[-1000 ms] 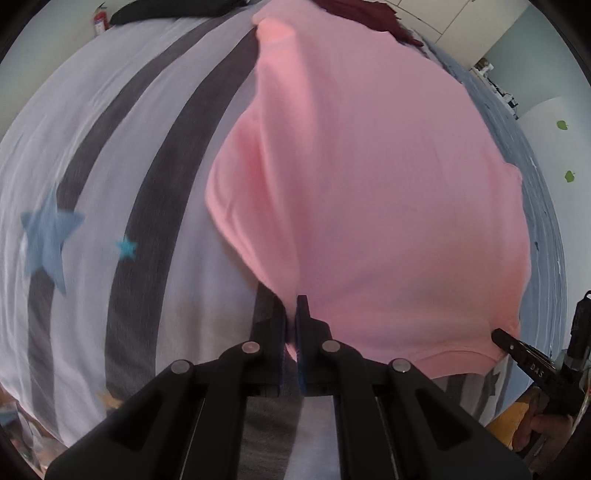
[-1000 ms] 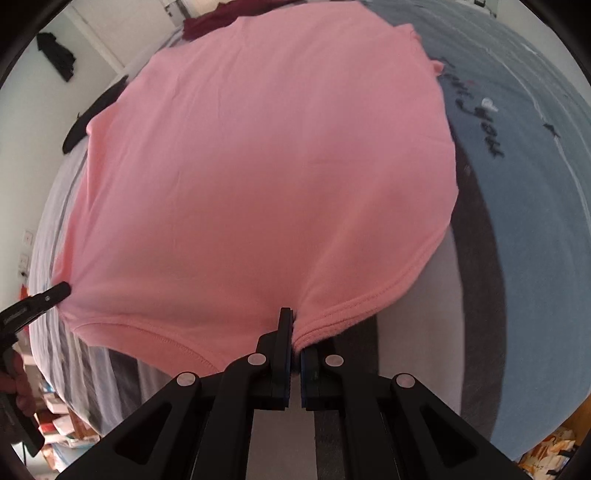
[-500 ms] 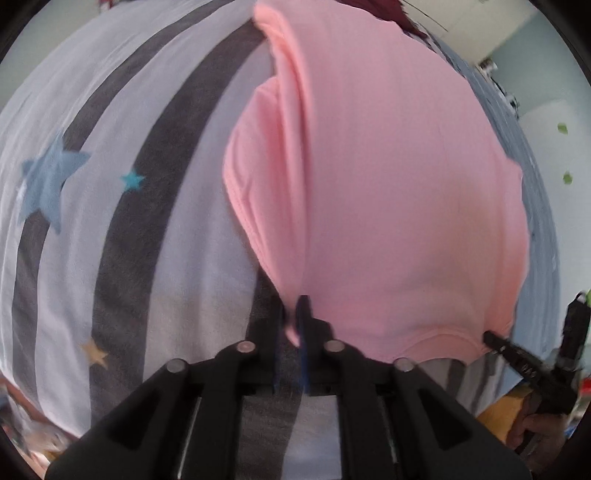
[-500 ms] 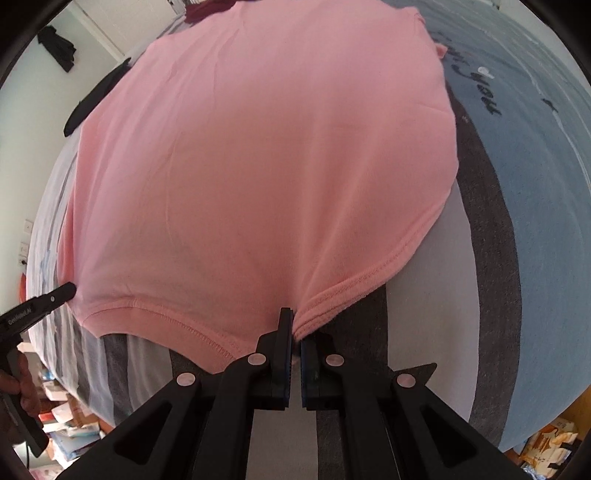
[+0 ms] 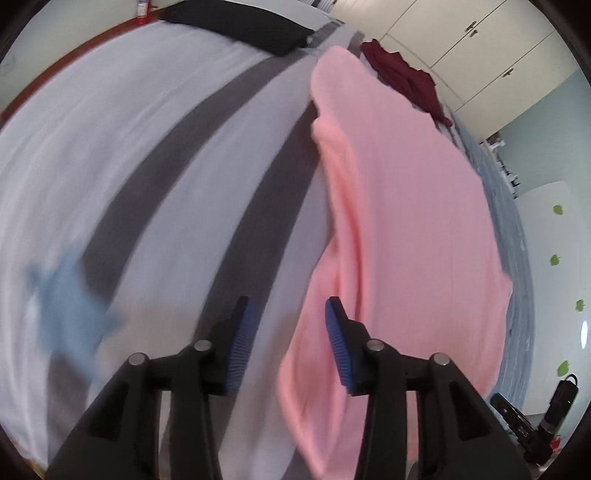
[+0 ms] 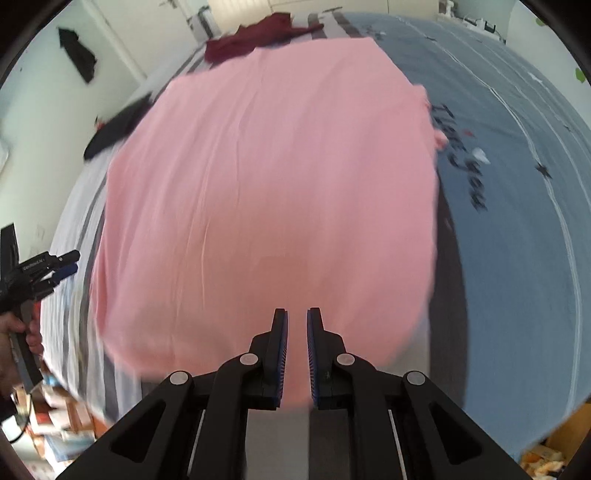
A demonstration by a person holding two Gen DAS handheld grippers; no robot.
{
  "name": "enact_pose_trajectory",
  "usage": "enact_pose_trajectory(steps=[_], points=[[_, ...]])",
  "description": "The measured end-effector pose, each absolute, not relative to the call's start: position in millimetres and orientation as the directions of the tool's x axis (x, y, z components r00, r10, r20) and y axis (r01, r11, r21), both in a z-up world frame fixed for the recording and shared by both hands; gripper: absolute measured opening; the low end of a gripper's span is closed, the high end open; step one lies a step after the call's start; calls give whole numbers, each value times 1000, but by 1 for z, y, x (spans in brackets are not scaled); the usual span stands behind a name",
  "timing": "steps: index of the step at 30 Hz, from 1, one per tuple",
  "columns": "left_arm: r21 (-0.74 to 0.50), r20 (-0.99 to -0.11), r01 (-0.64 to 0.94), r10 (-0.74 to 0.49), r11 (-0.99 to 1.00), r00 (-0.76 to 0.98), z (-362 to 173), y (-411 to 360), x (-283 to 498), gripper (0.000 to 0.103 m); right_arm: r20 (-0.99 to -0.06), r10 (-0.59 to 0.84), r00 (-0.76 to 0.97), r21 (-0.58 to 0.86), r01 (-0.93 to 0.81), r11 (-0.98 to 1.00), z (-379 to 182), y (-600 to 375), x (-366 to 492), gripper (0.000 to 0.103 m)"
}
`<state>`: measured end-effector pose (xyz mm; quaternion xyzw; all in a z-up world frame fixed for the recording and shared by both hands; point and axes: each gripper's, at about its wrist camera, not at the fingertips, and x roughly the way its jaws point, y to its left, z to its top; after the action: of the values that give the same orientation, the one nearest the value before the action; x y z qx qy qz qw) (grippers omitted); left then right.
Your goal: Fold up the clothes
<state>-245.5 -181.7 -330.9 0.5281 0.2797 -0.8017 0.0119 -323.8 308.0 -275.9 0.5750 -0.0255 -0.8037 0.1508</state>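
From the left wrist camera, the left gripper [image 5: 286, 325] hangs over a striped bedcover [image 5: 155, 192], its blue-padded jaws having just been opening; they now stand well apart with nothing between them. The pink shirt [image 5: 413, 229] lies spread on the bed to the right, its near edge rumpled into long soft ridges that run just beside the right-hand pad. A dark red garment [image 5: 406, 77] sits bunched at the far end of the bed, and a black pillow [image 5: 243, 26] rests near the headboard.

From the right wrist camera, the right gripper [image 6: 296, 332] hovers above the shirt's near hem, its jaws having just been opening to a narrow gap; no cloth is pinched between the pads. The shirt [image 6: 266, 192] covers most of the bed, largely flat, with faint creases. The other gripper [image 6: 55, 264], held by a hand [image 6: 18, 332], shows at the left edge, clear of the fabric.

The shirt looks light, limp and thin: it will likely drape and crease wherever lifted, and slide easily over the cover. Hem corners or the shoulder seams seem the soundest places to pinch, both sides together, to keep a fold straight.
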Motion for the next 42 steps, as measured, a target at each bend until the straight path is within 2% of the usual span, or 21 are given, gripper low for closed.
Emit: enact_pose_trajectory(steps=[4,8,10,12,16,18,22,25,28,31,35,39,42], points=[[-472,-860,335,341,-816,-380,-356,-173,-269,44,-896,-307,-321,253,199,-947,-295,279,-360,10],[-485,-847,320,347,-814,-402,-355,-171,-264,44,-882,-336,-330,278,211,-937,-300,263,-388,10],[-496,-843,315,361,-809,-400,-357,-169,-263,36,-879,-342,-332,279,222,-934,-299,260,-394,10],[-465,-857,289,343,-837,-385,-355,-160,-264,3,-879,-345,-330,282,225,-933,-302,258,-392,10],[-405,-877,287,279,-868,-392,-342,-150,-262,2,-880,-349,-322,291,214,-932,-306,260,-398,10],[-363,-872,281,218,-888,-437,-318,-143,-257,2,-877,-350,-330,293,211,-932,-304,262,-400,10],[-184,-824,74,113,-980,-555,-254,-74,-254,2,-872,-346,-345,291,201,-935,-297,269,-403,10],[-128,-806,-155,194,-980,-560,-240,-10,-252,2,-871,-339,-357,290,183,-939,-293,282,-401,10],[-85,-832,-378,274,-922,-482,-245,74,-250,2,-868,-328,-373,298,137,-945,-290,302,-400,10],[-158,-878,-499,353,-852,-325,-270,121,-241,2,-873,-299,-385,291,80,-953,-290,322,-400,10],[-220,-843,-488,416,-845,-341,-257,113,-223,6,-883,-264,-388,277,23,-961,-292,348,-400,10],[-216,-826,-380,376,-899,-420,-247,70,-235,25,-883,-260,-390,276,14,-961,-296,347,-403,10],[-254,-843,-174,306,-951,-442,-261,23,-283,38,-878,-281,-389,298,16,-954,-295,351,-394,10]])
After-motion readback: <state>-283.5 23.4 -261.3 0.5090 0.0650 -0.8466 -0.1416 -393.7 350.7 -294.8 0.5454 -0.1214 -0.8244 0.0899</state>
